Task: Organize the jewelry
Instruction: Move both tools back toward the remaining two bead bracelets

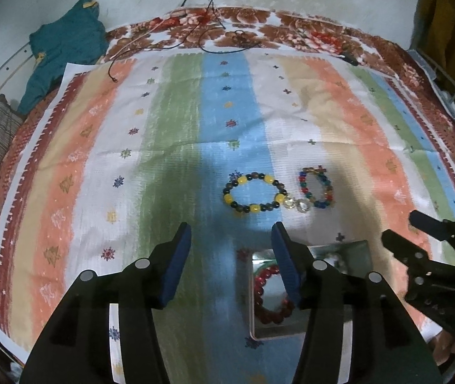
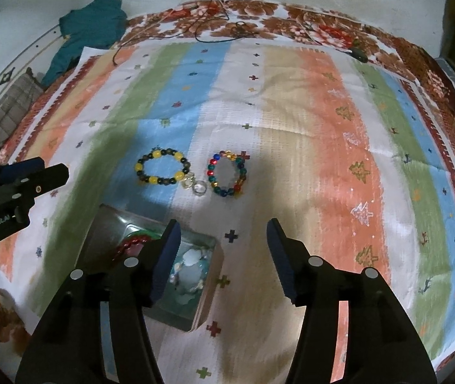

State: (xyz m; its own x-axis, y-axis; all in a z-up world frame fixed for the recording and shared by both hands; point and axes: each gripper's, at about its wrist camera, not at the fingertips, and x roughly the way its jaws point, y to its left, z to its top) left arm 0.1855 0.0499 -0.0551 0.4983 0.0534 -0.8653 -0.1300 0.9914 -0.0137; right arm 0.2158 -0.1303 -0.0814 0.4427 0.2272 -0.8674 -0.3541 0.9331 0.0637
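While both grippers hung over the striped cloth (image 1: 169, 134), neither one held anything. The left gripper (image 1: 232, 240) had its jaws partly apart with only cloth between them, and the right gripper (image 2: 222, 240) looked the same. Out on the cloth lay a yellow and dark bead bracelet (image 1: 253, 193) and a many-coloured bead bracelet (image 2: 227, 174), with two small clear rings (image 2: 195, 186) between them, one ring touching the yellow bracelet or very nearly so. Close under the grippers sat a shiny little box (image 2: 209, 304). It already had a red bead bracelet (image 1: 267, 294) in one part and pale blue and white pieces (image 2: 189, 272) in the other. The job looked partly done, with the loose things not yet in the box. Plenty could go wrong from there. The rings were tiny and see-through, so the pads might miss one or flick it away. Grabbing the yellow bracelet might drag a ring along too. Beads are round and could slip out of the pads. A low hand might also bump the box and spill it.
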